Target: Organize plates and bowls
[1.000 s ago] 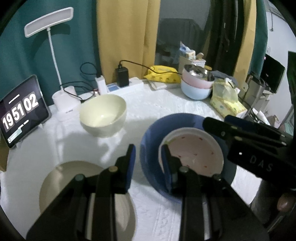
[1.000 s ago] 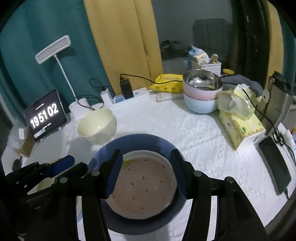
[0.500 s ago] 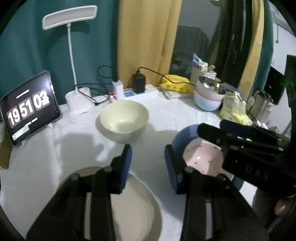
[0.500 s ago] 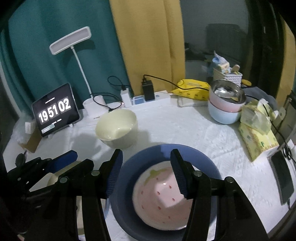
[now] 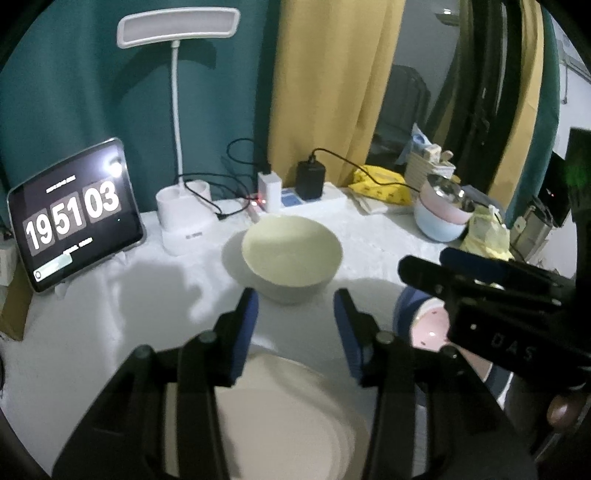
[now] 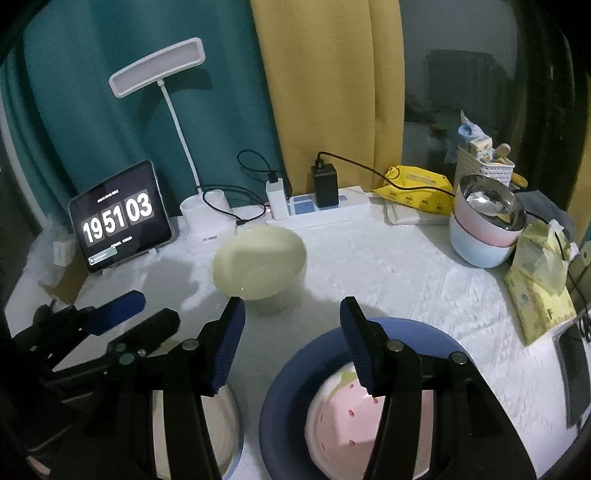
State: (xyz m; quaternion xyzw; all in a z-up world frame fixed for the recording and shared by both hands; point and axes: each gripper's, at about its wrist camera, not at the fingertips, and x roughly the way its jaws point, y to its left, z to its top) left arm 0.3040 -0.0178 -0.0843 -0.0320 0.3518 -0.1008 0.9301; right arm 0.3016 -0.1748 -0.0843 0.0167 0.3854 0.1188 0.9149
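A pale yellow-green bowl [image 5: 291, 251] [image 6: 258, 258] stands upright mid-table, just beyond both grippers. My left gripper [image 5: 294, 299] hovers over a beige plate [image 5: 280, 413] [image 6: 218, 417]; its jaws are opening with nothing between them. To its right lies a blue plate [image 5: 402, 306] [image 6: 406, 339] with a pink strawberry-pattern bowl [image 5: 430, 328] [image 6: 343, 417] in it. My right gripper [image 6: 291, 310] [image 5: 436, 264] hangs open and empty above the blue plate's left rim. In the right wrist view the left gripper [image 6: 147, 314] shows at the left.
At the back stand a tablet clock [image 5: 74, 218], a white desk lamp [image 5: 177, 29] and a power strip [image 6: 321, 210] with cables. Stacked pink and blue bowls with a steel one on top [image 6: 484, 229], tissue packs [image 6: 539, 280] and a phone [image 6: 572, 373] sit at the right.
Both grippers have shifted left and back: the blue plate and pink bowl slid right and low in view, the pale bowl to centre. The left jaws have widened. The right jaws are unchanged.
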